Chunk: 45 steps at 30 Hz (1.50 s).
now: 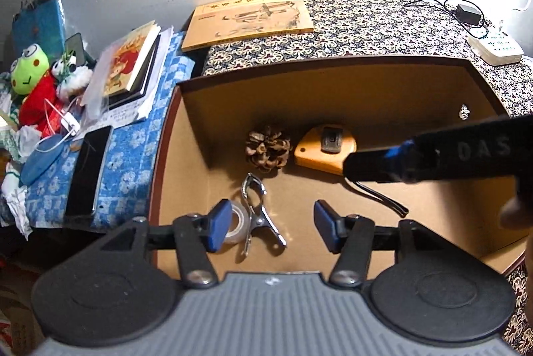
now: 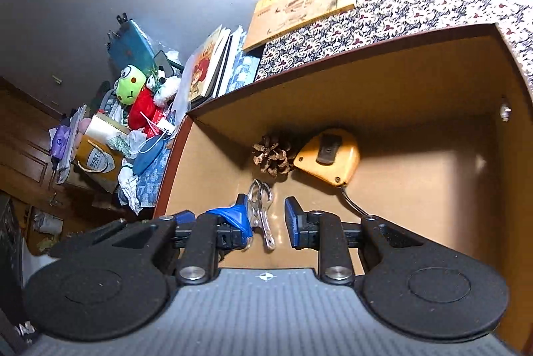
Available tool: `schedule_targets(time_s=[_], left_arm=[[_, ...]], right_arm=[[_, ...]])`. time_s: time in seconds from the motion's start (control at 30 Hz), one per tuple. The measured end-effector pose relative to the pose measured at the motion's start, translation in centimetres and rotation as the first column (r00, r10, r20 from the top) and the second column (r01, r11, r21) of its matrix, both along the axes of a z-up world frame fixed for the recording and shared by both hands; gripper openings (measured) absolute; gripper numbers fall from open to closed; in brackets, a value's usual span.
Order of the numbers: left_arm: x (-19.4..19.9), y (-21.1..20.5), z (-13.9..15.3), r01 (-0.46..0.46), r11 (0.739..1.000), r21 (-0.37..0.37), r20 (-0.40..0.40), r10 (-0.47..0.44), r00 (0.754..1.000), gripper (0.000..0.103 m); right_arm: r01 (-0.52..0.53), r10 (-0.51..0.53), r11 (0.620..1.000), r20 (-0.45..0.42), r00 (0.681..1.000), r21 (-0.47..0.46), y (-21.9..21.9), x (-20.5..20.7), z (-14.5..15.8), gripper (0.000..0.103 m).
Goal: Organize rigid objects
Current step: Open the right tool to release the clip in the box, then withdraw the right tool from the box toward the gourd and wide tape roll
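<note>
Metal clip (image 2: 262, 216), stiff and slick near the cardboard box (image 1: 333, 69) front edge, we judge best pinched across its handles by the empty, spread right gripper (image 2: 266, 222); left gripper (image 1: 271, 224) also spread.

In box (image 1: 333, 69): one pine cone (image 1: 268, 149), one tape measure (image 1: 324, 152), one metal clip (image 1: 258, 209), one tape roll (image 1: 237, 222).

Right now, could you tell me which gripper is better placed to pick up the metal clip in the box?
Probably the right gripper: open, with the metal clip between its fingers. The left gripper, also open, has the clip off-centre beside the tape roll.
</note>
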<state>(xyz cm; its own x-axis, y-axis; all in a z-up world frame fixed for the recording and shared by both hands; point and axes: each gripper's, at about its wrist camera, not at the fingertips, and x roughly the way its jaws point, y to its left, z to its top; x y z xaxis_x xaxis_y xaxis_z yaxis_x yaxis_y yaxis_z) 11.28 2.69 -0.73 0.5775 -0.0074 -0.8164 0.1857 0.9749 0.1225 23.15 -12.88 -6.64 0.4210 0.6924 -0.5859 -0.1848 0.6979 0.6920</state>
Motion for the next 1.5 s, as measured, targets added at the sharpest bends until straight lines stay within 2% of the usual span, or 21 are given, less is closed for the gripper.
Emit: schedule_targets(time_s=[0.43,0.77,1.17,1.5], left_arm=[[-3.6,-2.7,1.9,-0.077,0.995,0.056,0.052,0.074,0.996,0.063],[-6.6,-4.3,3.0,-0.119,0.991,0.062,0.078,0.114,0.99,0.064],[-9.1,-5.1,2.8,-0.19,0.981,0.049,0.079,0.186,0.979,0.064],[-10.6,-6.3,2.3,-0.208,0.977,0.051,0.068,0.205,0.976,0.066]], right_arm=[[0.011,-0.01,1.0,0.115,0.993,-0.003,-3.0,-4.6,1.4,0.007],[0.004,-0.002,1.0,0.177,0.984,-0.01,-4.7,-7.6,1.8,0.007],[-0.032,0.03,0.999,0.149,0.988,0.013,-6.3,-9.8,1.1,0.007],[-0.048,0.042,0.998,0.101,0.994,0.051,-7.8,-11.5,0.1,0.007]])
